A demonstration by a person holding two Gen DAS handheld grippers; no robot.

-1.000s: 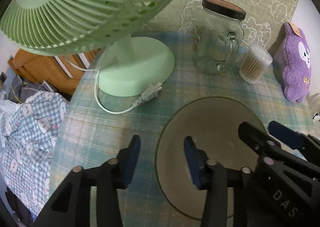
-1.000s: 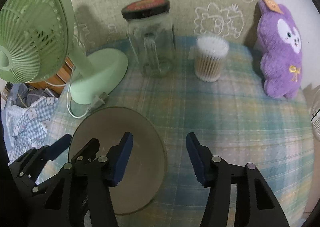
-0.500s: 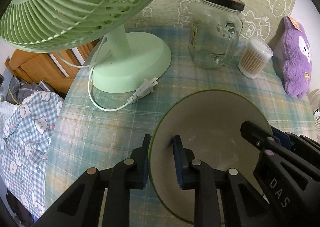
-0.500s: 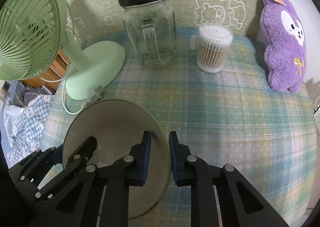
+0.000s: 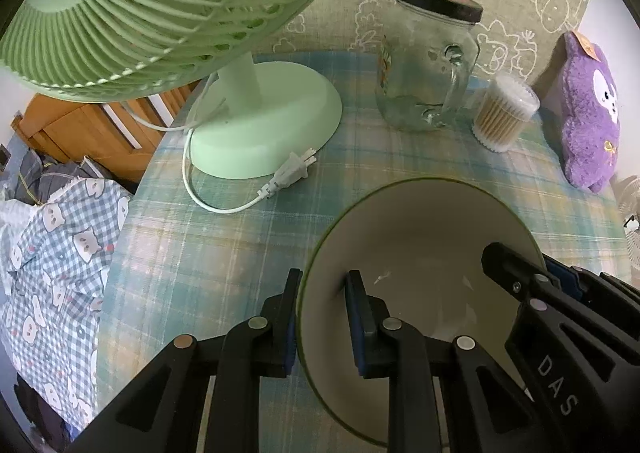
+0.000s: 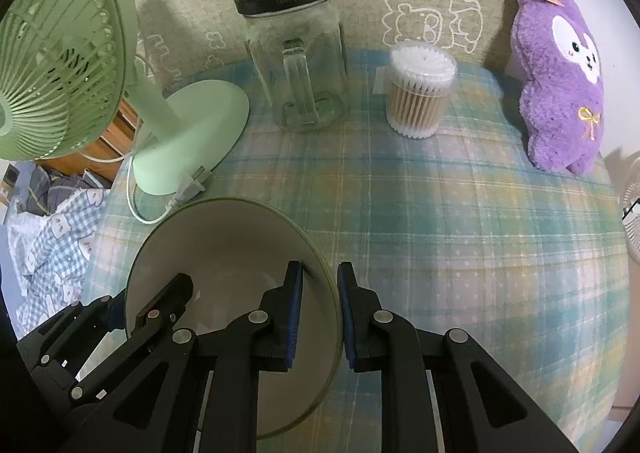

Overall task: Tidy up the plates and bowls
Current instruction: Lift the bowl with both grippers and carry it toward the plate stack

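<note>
Fingers (image 5: 362,317) of left gripper (image 5: 322,315) and right gripper (image 6: 320,307) now clamp opposite rims of the green-edged bowl (image 5: 424,245); both stood open a second ago. Bowl sits on plaid tablecloth (image 6: 440,213), probably ready to lift.

both handheld grippers are built of matte black plastic, each with two angular, ribbed fingers cut through by triangular openings. the left gripper (image 5: 322,317) carries round silver pivot pins along its linkages and flat blue pads (image 5: 354,305) on the inner faces of its fingers. the right gripper (image 6: 319,309) matches it, with the same silver pins and blue pads (image 6: 297,305). seen from the left wrist, the right gripper's side bears the raised letters "das", small screws and a pale round stud.
</note>
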